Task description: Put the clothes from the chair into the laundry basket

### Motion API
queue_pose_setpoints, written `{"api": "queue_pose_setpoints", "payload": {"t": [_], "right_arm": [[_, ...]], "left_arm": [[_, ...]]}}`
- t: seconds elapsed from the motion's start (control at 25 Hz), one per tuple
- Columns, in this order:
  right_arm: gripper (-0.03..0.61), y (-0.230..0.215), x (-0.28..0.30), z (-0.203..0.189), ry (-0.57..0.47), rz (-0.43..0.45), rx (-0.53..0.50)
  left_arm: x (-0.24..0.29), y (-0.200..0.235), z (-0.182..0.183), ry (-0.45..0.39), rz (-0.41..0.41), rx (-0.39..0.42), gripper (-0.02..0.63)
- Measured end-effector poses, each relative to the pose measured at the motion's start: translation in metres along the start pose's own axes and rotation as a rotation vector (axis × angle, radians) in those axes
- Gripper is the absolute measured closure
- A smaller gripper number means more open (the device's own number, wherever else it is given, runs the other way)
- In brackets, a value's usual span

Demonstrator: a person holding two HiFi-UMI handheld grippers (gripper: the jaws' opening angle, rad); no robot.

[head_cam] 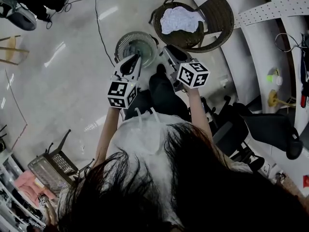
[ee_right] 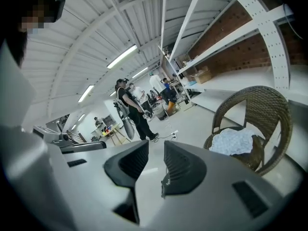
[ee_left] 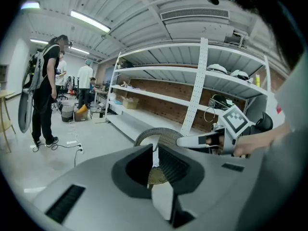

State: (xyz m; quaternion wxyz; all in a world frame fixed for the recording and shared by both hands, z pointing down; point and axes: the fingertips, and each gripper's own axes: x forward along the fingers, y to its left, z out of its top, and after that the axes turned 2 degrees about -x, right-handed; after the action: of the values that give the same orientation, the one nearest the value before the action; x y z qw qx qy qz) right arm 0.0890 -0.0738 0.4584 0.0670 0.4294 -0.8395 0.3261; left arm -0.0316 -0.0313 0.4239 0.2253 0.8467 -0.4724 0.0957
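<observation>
We judge this to be the reach toward the chair, with no garment taken yet. The crumpled white cloth (head_cam: 179, 20) lies on the seat of the round dark woven-wicker chair (head_cam: 219, 28). The chair is far from us and to the right, against the white metal shelving (head_cam: 270, 8). Nearer, and left of the chair, a round grey slatted basket (head_cam: 123, 37) stands on the pale floor. We take it for the laundry basket, and we cannot make out what, if anything, is inside it.

The left gripper (head_cam: 134, 58) points out over the basket's near side. Its jaws are drawn almost together, with only a thin slit between them and nothing in it. The right gripper (head_cam: 165, 50) is just beside it on the right, jaws a little apart with bare floor showing through, so it is empty too. In the right gripper view the cloth (ee_right: 234, 141) sits off to the right of the jaws' line, well apart from them.

As we read it, the next move calls for swinging one gripper right and farther out, over the seat. Its jaws must spread wider, drop over a raised fold of the cloth and pinch it. The cloth then has to lift clear of the chair's rim before coming back left to the basket.
</observation>
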Motion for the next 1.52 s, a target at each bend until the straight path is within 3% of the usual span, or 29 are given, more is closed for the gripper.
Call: {"api": "queue_pose_setpoints", "payload": {"t": [0.28,0.56,0.64,0.88,1.04,1.24,1.52], "right_arm": [[0.468,-0.102,0.027,0.037,-0.001,-0.043,0.049],[0.468,-0.201,0.078,0.041,0.118,-0.061,0.045],[0.464,-0.228,0.098,0.033,0.17,-0.069,0.038],[0.358,-0.304,0.154,-0.009,0.355,-0.093,-0.001],[0.317,-0.346,0.184,-0.033,0.469,-0.137,-0.079],[0.298,-0.405,0.215,-0.065,0.627,-0.257,-0.189],[0.284,-0.456,0.247,-0.112,0.789,-0.322,-0.237]], "left_arm": [[0.085,0.0,0.005,0.044,0.002,-0.031,0.566],[0.158,0.017,0.013,0.08,0.063,-0.036,0.566],[0.173,0.026,0.013,0.089,0.094,-0.045,0.566],[0.21,0.048,-0.008,0.14,0.14,-0.088,0.566],[0.232,0.062,-0.028,0.189,0.147,-0.096,0.566],[0.259,0.08,-0.046,0.22,0.15,-0.107,0.566],[0.274,0.108,-0.078,0.288,0.166,-0.126,0.566]]}}
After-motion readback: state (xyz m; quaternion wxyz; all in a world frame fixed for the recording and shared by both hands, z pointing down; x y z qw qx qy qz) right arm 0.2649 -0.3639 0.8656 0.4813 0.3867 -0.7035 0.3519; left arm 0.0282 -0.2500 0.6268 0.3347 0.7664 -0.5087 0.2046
